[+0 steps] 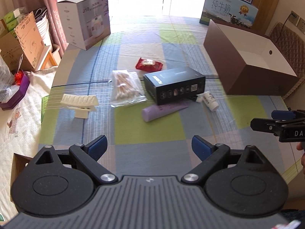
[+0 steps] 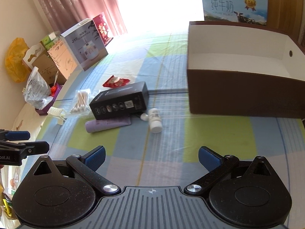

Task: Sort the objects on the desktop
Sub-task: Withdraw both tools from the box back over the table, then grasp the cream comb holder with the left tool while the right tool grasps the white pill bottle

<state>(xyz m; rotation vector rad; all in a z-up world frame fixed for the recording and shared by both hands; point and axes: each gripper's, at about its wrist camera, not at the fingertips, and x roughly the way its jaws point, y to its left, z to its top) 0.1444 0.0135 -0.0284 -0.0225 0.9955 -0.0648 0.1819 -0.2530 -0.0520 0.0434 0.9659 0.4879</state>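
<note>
A black product box [image 1: 174, 85] [image 2: 120, 100] lies mid-table. Against its near side rest a purple tube [image 1: 164, 110] [image 2: 107, 124] and a small white bottle [image 1: 210, 100] [image 2: 155, 120]. A bag of cotton swabs [image 1: 124, 86] [image 2: 81, 100] and a cream plastic clip [image 1: 80, 103] [image 2: 57, 114] lie left of it, a red snack packet [image 1: 149, 64] [image 2: 116, 81] behind it. A brown open box with a white inside [image 1: 247, 64] [image 2: 242, 72] stands at the right. My left gripper [image 1: 149, 147] and right gripper [image 2: 151, 158] both hover open and empty over the near table.
The table wears a checked cloth [image 1: 152, 129] in blue and green. A white appliance carton [image 1: 85, 19] [image 2: 83, 43] stands at the back left, a milk carton case [image 1: 228, 9] [image 2: 235, 5] at the back right. Cardboard boxes [image 1: 21, 43] and bags crowd the left side.
</note>
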